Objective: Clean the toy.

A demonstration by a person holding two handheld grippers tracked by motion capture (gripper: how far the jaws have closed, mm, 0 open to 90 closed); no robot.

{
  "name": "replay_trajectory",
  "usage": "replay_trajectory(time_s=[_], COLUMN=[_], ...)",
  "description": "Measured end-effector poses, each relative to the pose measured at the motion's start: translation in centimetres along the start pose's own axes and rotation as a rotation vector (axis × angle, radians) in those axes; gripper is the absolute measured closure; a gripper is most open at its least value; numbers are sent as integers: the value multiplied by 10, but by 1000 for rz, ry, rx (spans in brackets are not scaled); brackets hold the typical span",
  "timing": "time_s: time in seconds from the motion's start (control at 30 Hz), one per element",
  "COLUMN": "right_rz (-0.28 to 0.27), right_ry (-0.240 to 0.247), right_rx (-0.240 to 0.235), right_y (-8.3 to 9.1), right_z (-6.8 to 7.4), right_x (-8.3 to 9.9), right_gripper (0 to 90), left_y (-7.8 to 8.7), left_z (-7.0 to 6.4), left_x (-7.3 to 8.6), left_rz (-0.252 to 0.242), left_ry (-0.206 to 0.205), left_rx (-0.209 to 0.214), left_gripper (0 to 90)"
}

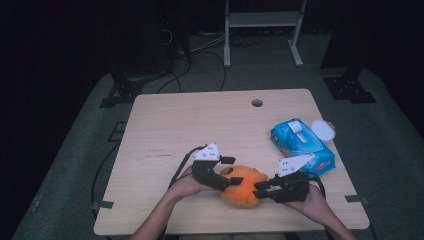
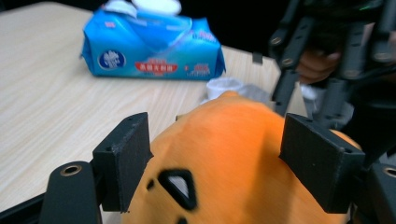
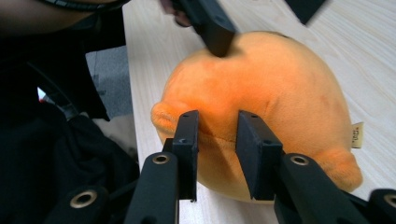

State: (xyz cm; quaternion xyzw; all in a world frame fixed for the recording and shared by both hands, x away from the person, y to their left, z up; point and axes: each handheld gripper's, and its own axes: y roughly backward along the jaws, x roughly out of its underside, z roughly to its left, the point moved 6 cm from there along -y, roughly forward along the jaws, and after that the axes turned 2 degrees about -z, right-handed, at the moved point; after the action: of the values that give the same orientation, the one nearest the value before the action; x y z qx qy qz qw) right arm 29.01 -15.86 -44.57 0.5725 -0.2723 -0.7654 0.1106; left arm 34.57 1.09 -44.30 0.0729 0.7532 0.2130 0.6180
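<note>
The orange plush toy [image 1: 243, 186] lay near the front edge of the pale wooden table [image 1: 175, 125], in a dim room with grey flooring. The left gripper [image 1: 231, 171] straddled it with jaws spread wide, pads against its sides; the right gripper [image 1: 262, 190] had its jaws narrowed at the toy's seam, whether pinching I couldn't tell. A blue wipes pack [image 1: 302, 146] sat just beyond.
</note>
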Motion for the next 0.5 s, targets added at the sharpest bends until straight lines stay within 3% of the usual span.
replay_trajectory(time_s=[0.1, 0.17, 0.23, 0.33, 0.4, 0.5], right_rz=[3, 0, -14, -87, -138, -205], right_ry=[9, 4, 14, -10, -34, -69], right_rx=[-12, -47, -50, -52, -41, -4], right_y=[3, 8, 14, 26, 34, 44], right_z=[1, 4, 4, 2, -3, -11], right_x=[2, 3, 4, 1, -2, -5], right_gripper=[626, 588, 562, 525, 505, 487], left_y=[-7, -11, -13, -14, -13, -9], left_z=[-1, -6, -11, -15, -18, -25], left_x=[5, 14, 18, 19, 15, 6], left_rz=[53, 91, 96, 113, 102, 38], left_ry=[33, -11, -27, -58, -71, -110], left_rx=[39, 53, 54, 27, 6, -36], left_gripper=[286, 365, 444, 598, 645, 713])
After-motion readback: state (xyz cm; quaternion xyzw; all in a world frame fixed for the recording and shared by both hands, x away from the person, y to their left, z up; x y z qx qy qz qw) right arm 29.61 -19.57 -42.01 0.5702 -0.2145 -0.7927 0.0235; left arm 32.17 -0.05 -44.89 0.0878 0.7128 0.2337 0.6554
